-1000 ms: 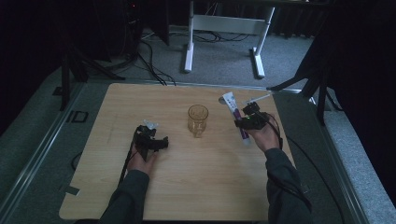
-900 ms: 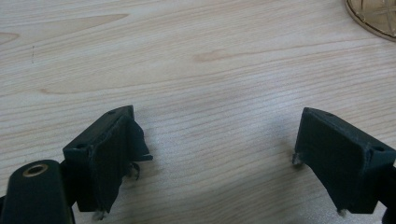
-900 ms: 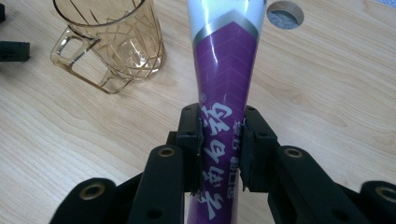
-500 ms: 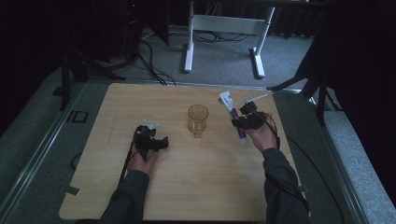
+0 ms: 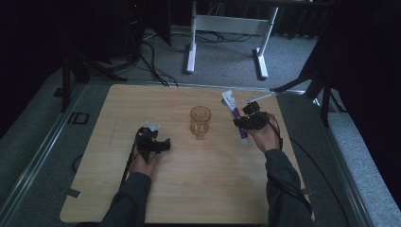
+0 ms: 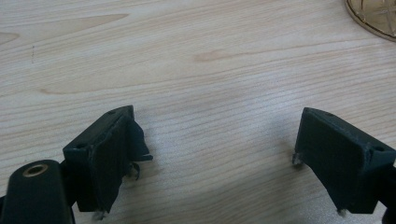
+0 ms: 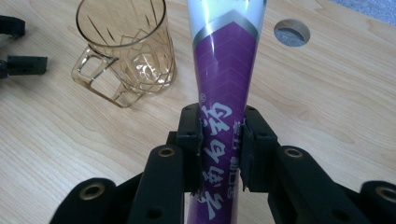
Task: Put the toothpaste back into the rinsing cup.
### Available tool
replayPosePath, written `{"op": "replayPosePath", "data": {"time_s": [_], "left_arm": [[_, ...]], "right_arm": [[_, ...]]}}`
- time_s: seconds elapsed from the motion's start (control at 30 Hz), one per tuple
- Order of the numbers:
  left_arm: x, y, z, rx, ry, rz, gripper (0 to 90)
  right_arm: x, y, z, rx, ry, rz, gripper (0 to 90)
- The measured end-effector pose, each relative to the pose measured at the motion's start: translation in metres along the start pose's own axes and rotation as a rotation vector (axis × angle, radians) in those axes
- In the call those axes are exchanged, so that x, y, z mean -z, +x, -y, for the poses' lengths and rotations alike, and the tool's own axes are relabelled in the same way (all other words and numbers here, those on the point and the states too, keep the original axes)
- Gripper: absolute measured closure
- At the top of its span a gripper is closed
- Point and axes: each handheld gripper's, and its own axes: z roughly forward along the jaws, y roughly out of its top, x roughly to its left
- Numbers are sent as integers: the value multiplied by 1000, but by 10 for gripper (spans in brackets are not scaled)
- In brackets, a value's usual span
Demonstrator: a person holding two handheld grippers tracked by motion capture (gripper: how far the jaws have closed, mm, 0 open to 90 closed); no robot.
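The left gripper [image 5: 153,142] rests low over the table [image 6: 196,60], jaws spread wide with nothing between them. Ahead and to its right stands the amber glass mug [image 5: 200,122], apparently empty. Just beyond the mug, the right gripper [image 7: 220,147] is clamped on the purple toothpaste tube [image 7: 224,84]. The likely next move is tipping the tube upright and lowering it into the mug.

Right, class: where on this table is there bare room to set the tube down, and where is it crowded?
Bare wood on the table lies along the far left, between the edge and the glass mug, and across the near strip between the two forearms. It is tightest between the mug and the right gripper holding the purple tube.
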Motion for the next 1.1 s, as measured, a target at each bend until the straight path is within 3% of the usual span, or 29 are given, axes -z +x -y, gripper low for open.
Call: {"op": "replayPosePath", "data": {"time_s": [1.1], "left_arm": [[0,0,0,1,0,0,128]], "right_arm": [[-2,15,-19,6,-56,-31,732]]}}
